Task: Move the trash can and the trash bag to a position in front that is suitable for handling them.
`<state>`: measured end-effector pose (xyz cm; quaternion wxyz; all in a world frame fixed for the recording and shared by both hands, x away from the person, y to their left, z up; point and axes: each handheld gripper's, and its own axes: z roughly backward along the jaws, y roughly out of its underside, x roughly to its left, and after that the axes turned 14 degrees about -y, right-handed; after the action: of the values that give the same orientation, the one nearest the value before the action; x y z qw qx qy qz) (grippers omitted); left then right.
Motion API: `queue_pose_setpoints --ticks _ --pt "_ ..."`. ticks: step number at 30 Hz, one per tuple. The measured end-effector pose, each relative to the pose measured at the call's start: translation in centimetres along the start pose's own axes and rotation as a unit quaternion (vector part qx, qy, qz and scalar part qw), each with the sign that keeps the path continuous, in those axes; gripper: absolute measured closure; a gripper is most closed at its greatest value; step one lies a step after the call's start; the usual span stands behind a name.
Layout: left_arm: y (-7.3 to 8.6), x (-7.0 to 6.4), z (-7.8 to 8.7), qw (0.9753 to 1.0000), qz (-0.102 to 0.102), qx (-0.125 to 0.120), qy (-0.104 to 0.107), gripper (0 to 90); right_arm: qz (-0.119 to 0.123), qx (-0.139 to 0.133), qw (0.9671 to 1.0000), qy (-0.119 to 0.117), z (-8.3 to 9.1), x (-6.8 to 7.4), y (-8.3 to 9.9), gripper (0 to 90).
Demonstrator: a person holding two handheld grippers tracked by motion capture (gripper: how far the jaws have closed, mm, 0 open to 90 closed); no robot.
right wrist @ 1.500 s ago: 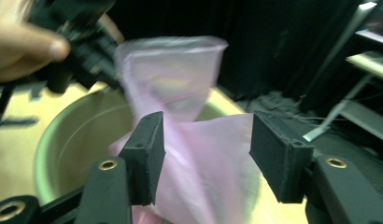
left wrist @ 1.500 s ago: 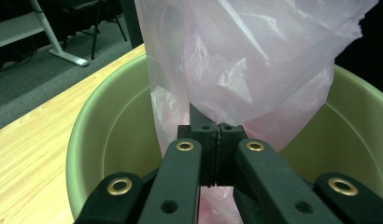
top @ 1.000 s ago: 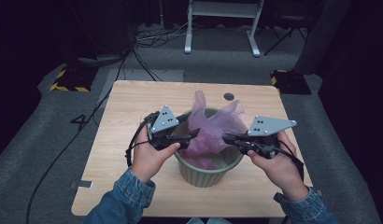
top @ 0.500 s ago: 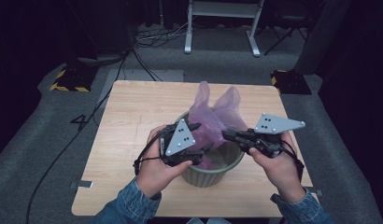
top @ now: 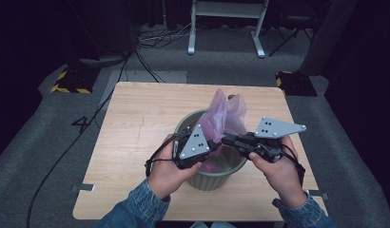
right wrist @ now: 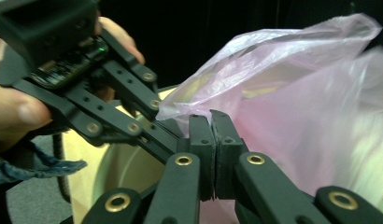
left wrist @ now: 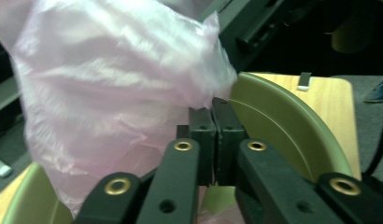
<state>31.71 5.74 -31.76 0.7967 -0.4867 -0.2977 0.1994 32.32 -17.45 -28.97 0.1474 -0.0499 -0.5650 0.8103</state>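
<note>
Pink plastic bag [top: 220, 124] sits in the green bin [top: 208, 178] at the lower middle of the high view, its loose top rising above the rim. The left gripper [top: 213, 145] has its jaws pressed together on a fold of the film, as its own view shows at centre [left wrist: 213, 122], with the bin's green rim curving off to the right. The right gripper [top: 225, 139] is likewise clamped on the film's edge [right wrist: 212, 122]; in its view the left gripper crosses the upper left.

Compared with a second ago, the left gripper has swung inward from the bin's left side to just beside the right gripper over the bin's middle, and the bag's top has drawn narrower. The right gripper has barely moved. This suggests the bag's mouth is being gathered between both grippers, perhaps to re-grip it before spreading it over the rim.

The only readable writing is a dark "4" marked on the floor [top: 82, 124] at middle left, beside the wooden table [top: 136, 123].
</note>
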Motion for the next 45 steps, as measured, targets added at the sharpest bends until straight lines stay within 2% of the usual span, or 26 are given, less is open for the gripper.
queue_pose_setpoints --ticks 2,7,15,19,24,26,30,32,33,35,37,40,43,44,45 --pt "0.2 0.3 0.2 0.9999 0.014 -0.001 0.007 90.0 0.0 -0.001 0.9999 0.016 0.3 -0.4 0.0 90.0" --pt "0.6 1.1 0.8 0.9984 0.047 -0.018 0.026 90.0 -0.009 -0.001 0.9999 0.011 0.5 -0.7 -0.1 90.0" --pt "0.5 1.3 1.2 0.9975 0.053 -0.038 0.027 90.0 -0.004 0.001 0.9998 0.018 0.6 -0.8 -0.8 90.0" --pt "0.4 1.3 1.4 0.9974 0.054 -0.041 0.024 90.0 -0.009 0.005 0.9994 0.032 0.8 -1.2 -0.7 90.0" --pt "0.5 1.4 1.4 0.998 0.054 -0.027 0.019 90.0 -0.015 0.003 0.999 0.042 1.1 -1.7 -0.3 90.0" --pt "0.7 1.7 1.4 0.9979 0.059 -0.021 0.018 90.0 -0.008 0.006 0.9974 0.071 1.7 -2.0 -0.2 90.0" --pt "1.1 1.9 1.4 0.9977 0.063 -0.015 0.02 90.0 -0.017 -0.002 0.9969 0.076 2.8 -2.3 -0.1 90.0" --pt "1.1 1.8 1.2 0.9978 0.059 -0.014 0.027 90.0 -0.007 -0.007 0.998 0.063 3.1 -2.3 -0.3 90.0" --pt "1.1 1.7 1.1 0.9978 0.057 -0.015 0.032 90.0 -0.002 -0.006 0.9988 0.049 3.0 -2.2 -0.4 82.6" --pt "1.0 1.5 0.9 0.9979 0.051 -0.016 0.036 90.0 0.019 0.003 0.9994 0.03 2.5 -1.9 -0.7 61.2" --pt "1.1 1.4 0.8 0.9981 0.047 -0.014 0.038 90.0 0.039 0.007 0.9988 0.029 2.0 -1.6 -0.9 53.6" --pt "1.2 1.3 0.8 0.998 0.041 -0.017 0.045 90.0 0.037 0.021 0.999 0.017 1.3 -1.6 -0.9 41.8" --pt "1.4 1.5 1.0 0.998 0.038 -0.022 0.046 90.0 0.022 0.042 0.9989 -0.003 0.6 -2.2 -0.4 42.4" --pt "1.4 1.5 1.1 0.9979 0.042 -0.024 0.044 90.0 0.014 0.049 0.9986 -0.014 0.5 -2.3 -0.2 49.9" --pt "1.5 1.6 1.1 0.9979 0.043 -0.025 0.043 90.0 0.011 0.058 0.9979 -0.027 0.4 -2.4 -0.1 68.3"
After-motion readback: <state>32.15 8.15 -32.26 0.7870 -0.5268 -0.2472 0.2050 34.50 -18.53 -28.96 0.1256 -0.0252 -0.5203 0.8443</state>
